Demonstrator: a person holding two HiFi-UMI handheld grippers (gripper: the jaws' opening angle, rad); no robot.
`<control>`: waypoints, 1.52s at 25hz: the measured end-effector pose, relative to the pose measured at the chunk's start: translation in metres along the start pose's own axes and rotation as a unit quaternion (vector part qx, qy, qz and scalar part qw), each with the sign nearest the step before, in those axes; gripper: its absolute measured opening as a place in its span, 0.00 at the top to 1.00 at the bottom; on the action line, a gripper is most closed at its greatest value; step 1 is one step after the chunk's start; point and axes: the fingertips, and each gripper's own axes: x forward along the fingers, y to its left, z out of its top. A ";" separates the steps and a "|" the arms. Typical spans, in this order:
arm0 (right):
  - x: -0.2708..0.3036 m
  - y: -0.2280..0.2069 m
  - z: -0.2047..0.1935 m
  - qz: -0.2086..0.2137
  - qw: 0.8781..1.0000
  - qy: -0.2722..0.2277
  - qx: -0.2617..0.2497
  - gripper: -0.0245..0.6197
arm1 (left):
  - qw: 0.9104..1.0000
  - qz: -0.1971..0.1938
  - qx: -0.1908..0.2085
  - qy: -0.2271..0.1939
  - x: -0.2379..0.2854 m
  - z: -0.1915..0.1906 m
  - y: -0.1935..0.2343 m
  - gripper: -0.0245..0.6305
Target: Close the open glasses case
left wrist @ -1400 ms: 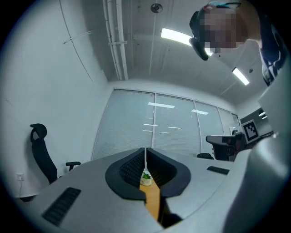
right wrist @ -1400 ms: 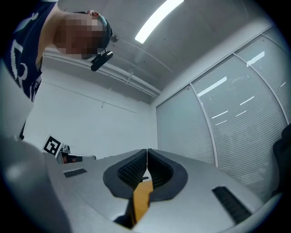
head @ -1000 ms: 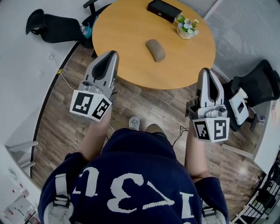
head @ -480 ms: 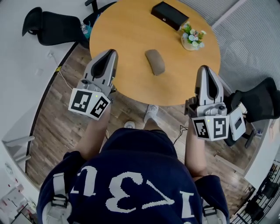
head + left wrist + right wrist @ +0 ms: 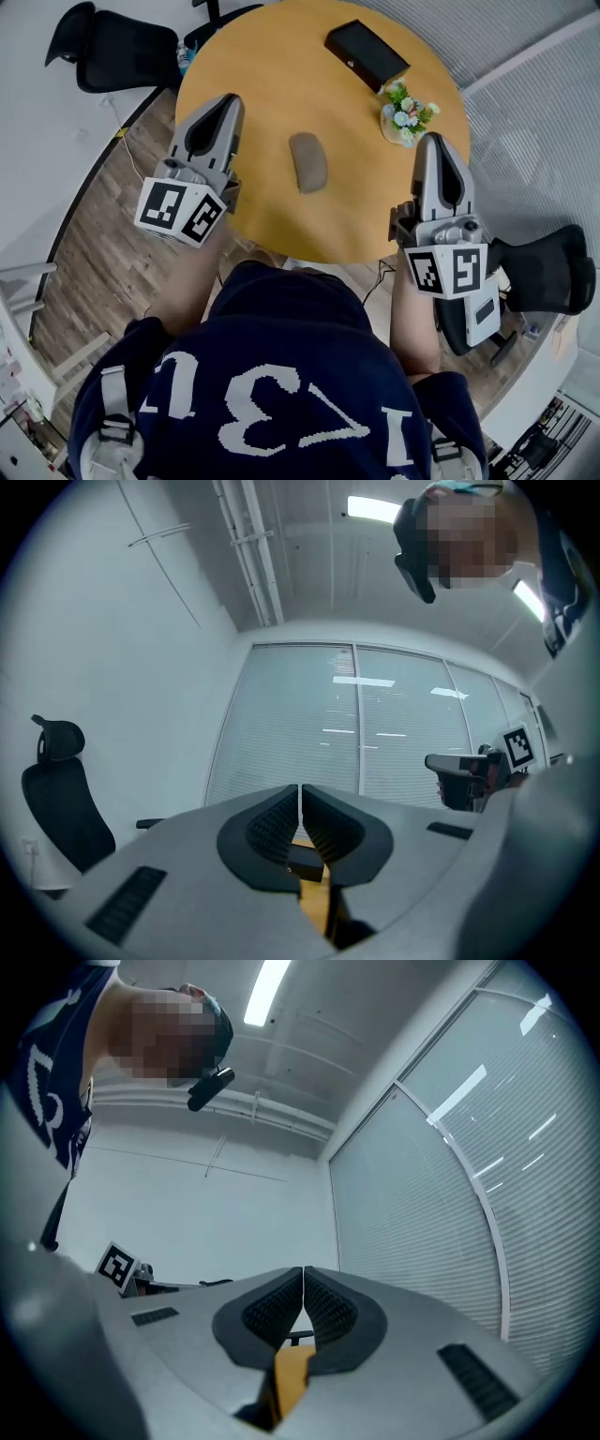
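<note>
A round wooden table (image 5: 262, 56) lies ahead in the head view. On it rests a grey-brown oval case (image 5: 307, 161), lid down as far as I can tell, and farther back a black rectangular case (image 5: 367, 52). My left gripper (image 5: 221, 101) hovers over the table's left edge, left of the oval case, jaws shut and empty. My right gripper (image 5: 431, 142) hovers over the right edge, also shut and empty. The left gripper (image 5: 300, 794) and the right gripper (image 5: 304, 1274) both point slightly upward at walls, with only a sliver of table between the pads.
A small pot of flowers (image 5: 405, 117) stands on the table just ahead of my right gripper. A black office chair (image 5: 103, 47) is at the far left, another (image 5: 553, 272) at the right. Glass walls with blinds (image 5: 375, 724) lie beyond the table.
The person has walked up to the table. Both grippers, before over the floor, now reach over its near edge on either side of the oval case. Jaws stayed shut.
</note>
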 end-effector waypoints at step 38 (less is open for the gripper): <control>-0.008 0.040 -0.405 -0.004 0.856 0.383 0.347 0.51 | 0.986 -0.057 -0.071 0.141 0.049 -0.173 0.047 0.93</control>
